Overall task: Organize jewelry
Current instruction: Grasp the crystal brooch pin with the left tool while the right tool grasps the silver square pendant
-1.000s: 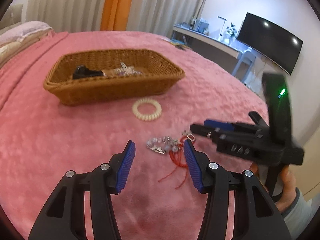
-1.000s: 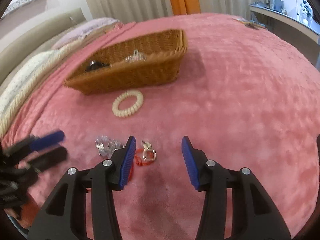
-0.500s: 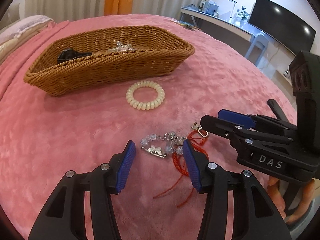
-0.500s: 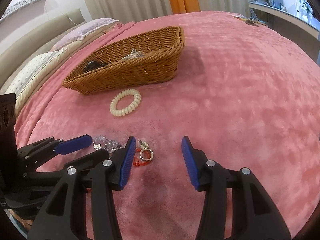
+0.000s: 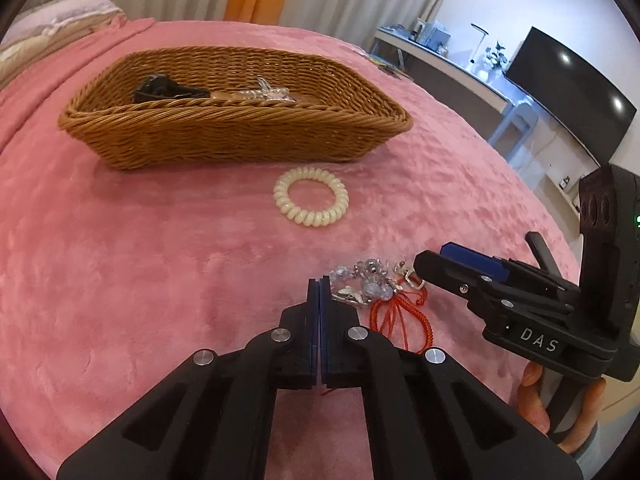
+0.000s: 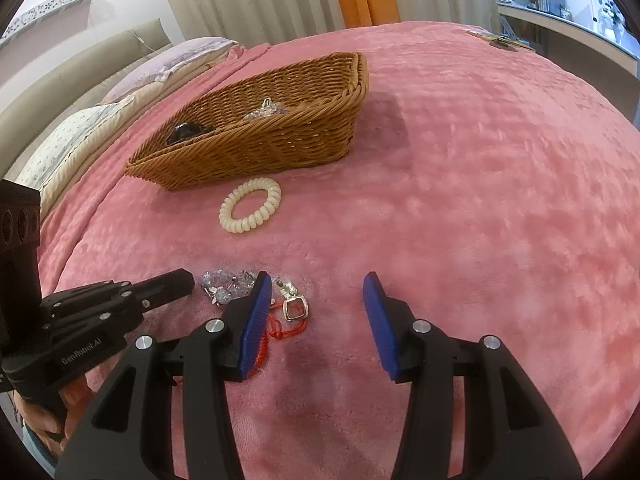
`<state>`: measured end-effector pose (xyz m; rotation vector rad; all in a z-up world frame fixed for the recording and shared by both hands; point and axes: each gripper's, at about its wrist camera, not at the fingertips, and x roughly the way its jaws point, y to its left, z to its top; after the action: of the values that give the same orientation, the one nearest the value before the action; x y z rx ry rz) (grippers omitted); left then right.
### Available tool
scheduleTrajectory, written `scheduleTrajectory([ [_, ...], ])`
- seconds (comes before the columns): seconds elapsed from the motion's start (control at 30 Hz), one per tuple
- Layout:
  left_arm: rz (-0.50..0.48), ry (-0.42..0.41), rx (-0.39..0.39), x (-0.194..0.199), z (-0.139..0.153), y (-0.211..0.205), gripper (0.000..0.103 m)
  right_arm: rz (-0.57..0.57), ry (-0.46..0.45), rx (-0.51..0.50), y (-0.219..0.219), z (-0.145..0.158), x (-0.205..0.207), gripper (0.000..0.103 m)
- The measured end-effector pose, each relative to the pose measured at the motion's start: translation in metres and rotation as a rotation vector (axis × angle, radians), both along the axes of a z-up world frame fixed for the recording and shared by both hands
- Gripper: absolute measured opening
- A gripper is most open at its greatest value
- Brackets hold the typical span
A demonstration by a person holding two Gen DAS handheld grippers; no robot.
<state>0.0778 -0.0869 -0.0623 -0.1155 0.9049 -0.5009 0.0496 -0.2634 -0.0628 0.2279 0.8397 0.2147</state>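
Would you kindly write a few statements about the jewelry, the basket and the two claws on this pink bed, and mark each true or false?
1. The cream coiled hair tie lies inside the brown woven wicker basket. False: it lies on the pink plush blanket, in front of the basket.
2. The left claw is shut. True; its jaws have just been closing.
3. The right claw is clamped shut. False: its jaws stand apart.
4. The clear crystal bead bracelet sits beside a red cord charm. True.
5. The basket is empty. False: a black item and a clear sparkly piece lie in it.
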Motion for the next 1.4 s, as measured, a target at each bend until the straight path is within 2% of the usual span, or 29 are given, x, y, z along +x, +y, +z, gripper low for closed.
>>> scheduleTrajectory([
  [0.13, -0.031, 0.026, -0.057, 0.002, 0.001, 0.001, 0.001, -0.002, 0.002, 0.011, -0.002, -0.001, 0.000, 0.044],
  [0.2, -0.032, 0.019, -0.046, 0.004, 0.003, -0.001, 0.028, -0.003, 0.003, 0.018, -0.003, -0.001, 0.001, 0.044],
  [0.27, -0.037, 0.035, -0.026, 0.009, 0.000, -0.006, 0.033, -0.003, 0.003, 0.023, -0.004, -0.002, 0.001, 0.044],
  [0.37, -0.045, 0.046, 0.032, 0.017, -0.007, -0.020, 0.032, -0.001, 0.003, 0.032, -0.005, -0.002, 0.001, 0.044],
  [0.43, -0.050, 0.021, 0.085, 0.016, -0.007, -0.031, 0.021, 0.000, 0.003, 0.037, -0.005, -0.003, 0.001, 0.044],
  [0.47, -0.057, 0.010, 0.105, 0.015, -0.007, -0.035, 0.013, 0.000, 0.003, 0.041, -0.006, -0.003, 0.001, 0.044],
  [0.53, -0.066, -0.013, 0.115, 0.011, -0.005, -0.040, 0.007, -0.001, 0.006, 0.051, -0.007, -0.003, 0.001, 0.044],
  [0.67, -0.039, -0.030, 0.077, 0.008, 0.002, -0.027, 0.007, -0.005, 0.005, 0.060, -0.008, -0.003, 0.001, 0.044],
  [0.83, 0.050, -0.057, 0.079, 0.000, 0.011, 0.007, 0.007, -0.012, 0.002, 0.053, -0.008, -0.003, 0.001, 0.044],
  [0.93, 0.074, -0.035, 0.083, -0.003, 0.009, 0.027, 0.007, -0.016, 0.001, 0.043, -0.006, -0.003, 0.001, 0.044],
  [1.13, -0.027, 0.025, 0.072, -0.020, 0.001, 0.033, 0.008, -0.015, 0.003, 0.024, -0.004, -0.004, 0.001, 0.044],
  [1.17, -0.049, 0.025, 0.081, -0.023, 0.002, 0.030, 0.011, -0.015, 0.002, 0.025, -0.004, -0.003, 0.001, 0.044],
  [1.23, -0.064, 0.015, 0.105, -0.026, 0.003, 0.028, 0.027, -0.014, 0.002, 0.025, -0.004, -0.004, 0.001, 0.044],
  [1.3, -0.059, -0.017, 0.107, -0.030, 0.007, 0.028, 0.050, -0.014, 0.001, 0.025, -0.004, -0.003, 0.001, 0.044],
  [1.4, -0.038, -0.044, 0.114, -0.027, 0.010, 0.027, 0.052, -0.011, -0.008, 0.029, -0.004, -0.003, 0.000, 0.044],
])
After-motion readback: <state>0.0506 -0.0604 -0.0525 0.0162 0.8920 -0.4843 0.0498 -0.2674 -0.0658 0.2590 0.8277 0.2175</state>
